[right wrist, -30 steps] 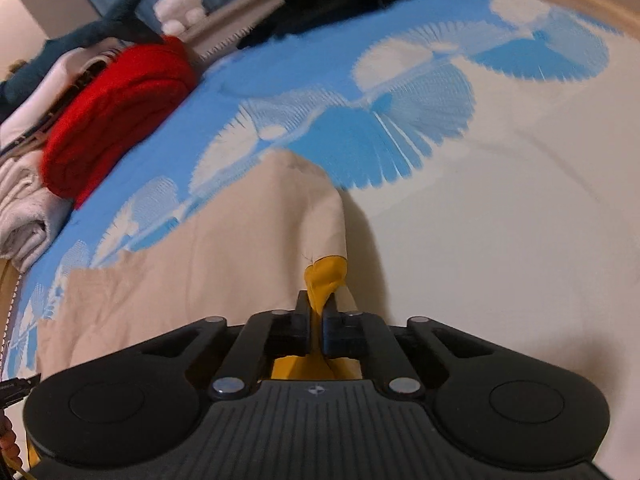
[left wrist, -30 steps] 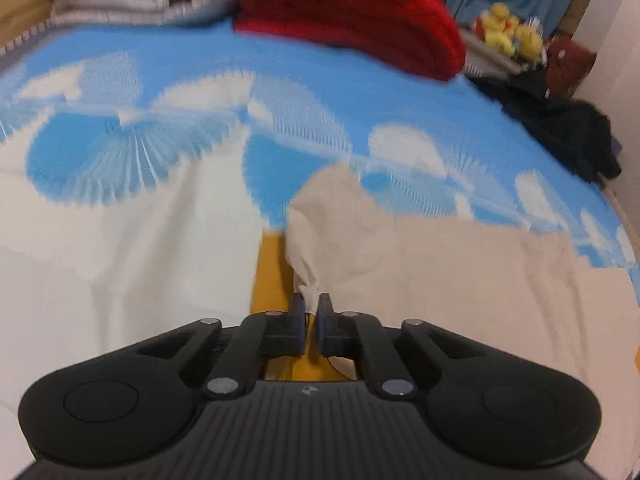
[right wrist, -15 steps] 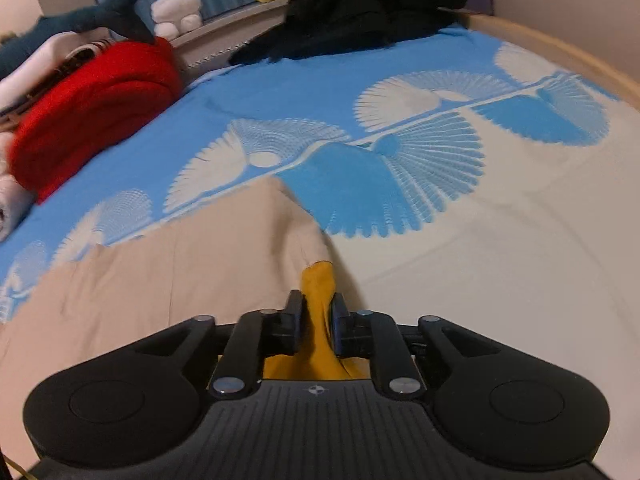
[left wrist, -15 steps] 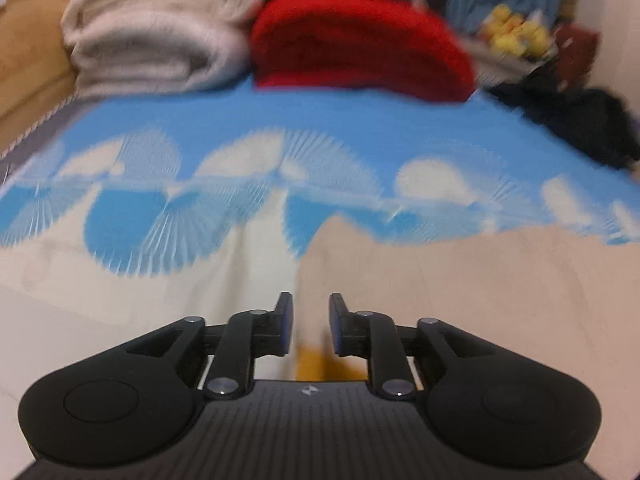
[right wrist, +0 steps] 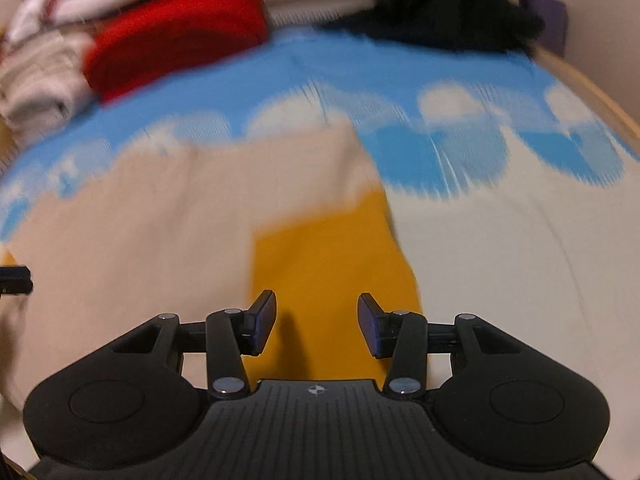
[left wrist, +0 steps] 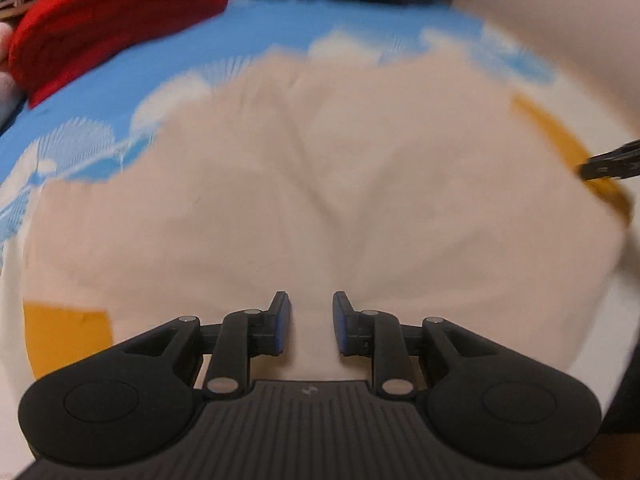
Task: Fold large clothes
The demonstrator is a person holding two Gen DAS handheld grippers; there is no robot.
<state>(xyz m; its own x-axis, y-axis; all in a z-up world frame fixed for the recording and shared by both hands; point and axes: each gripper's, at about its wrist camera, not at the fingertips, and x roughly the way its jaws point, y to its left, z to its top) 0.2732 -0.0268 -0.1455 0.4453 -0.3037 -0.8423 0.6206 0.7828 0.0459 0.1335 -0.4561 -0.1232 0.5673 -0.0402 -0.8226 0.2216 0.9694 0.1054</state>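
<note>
A large beige garment (left wrist: pixel 320 184) with orange parts (left wrist: pixel 64 336) lies flat on the blue and white bed cover (left wrist: pixel 120 92). My left gripper (left wrist: pixel 310 322) is open and empty, just above the beige cloth. My right gripper (right wrist: pixel 317 324) is open and empty over an orange part (right wrist: pixel 328 256) of the same garment (right wrist: pixel 160 220). The tip of the right gripper (left wrist: pixel 612 166) shows at the right edge of the left wrist view, by another orange edge. Both views are blurred.
A red folded blanket (right wrist: pixel 176 36) and pale folded blankets (right wrist: pixel 36 80) lie at the far left of the bed. A black heap of clothes (right wrist: pixel 448 16) lies at the far right, by the bed's wooden rim (right wrist: pixel 592 96).
Both grippers have opened and let go of the garment's edge. The left view has swung right across the beige cloth. The right gripper has pulled back over the orange part.
</note>
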